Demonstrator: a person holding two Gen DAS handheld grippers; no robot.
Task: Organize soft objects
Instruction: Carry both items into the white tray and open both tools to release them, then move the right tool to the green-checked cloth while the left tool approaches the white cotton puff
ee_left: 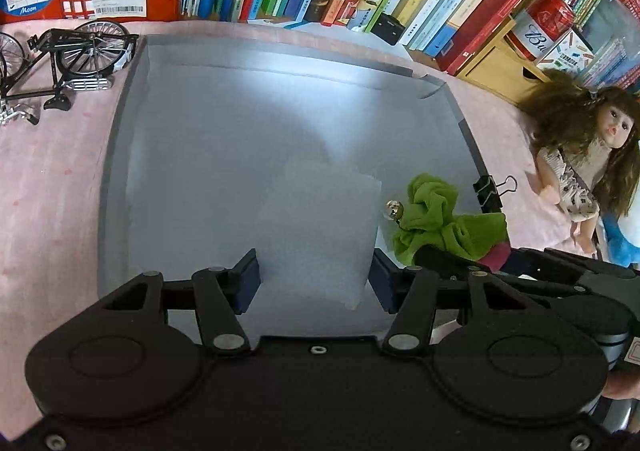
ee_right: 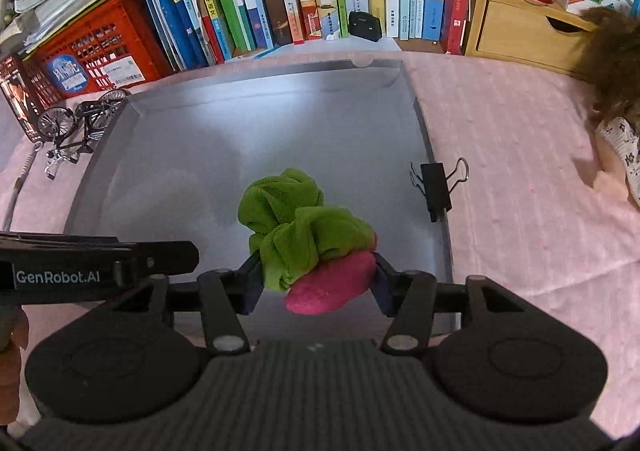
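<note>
Grippers sit low over the grey tray point(ee_left: 120, 155), both angled steeply down. My left gripper point(ee_left: 314, 279) straddles a white translucent pad point(ee_left: 320, 223) lying flat on the tray floor; I cannot tell whether the pads actually press its edges. My right gripper point(ee_right: 316, 279) has the pink-and-green plush point(ee_right: 308, 235) between its fingers, the pink end nearest, green ruffle beyond; whether it is pinched or let go I cannot tell. To do this well, I judge both items should settle fully on the floor before I pull away, jaws well clear so nothing snags. Farther off, a binder clip point(ee_right: 436, 183) sits on the tray's right rim.
</note>
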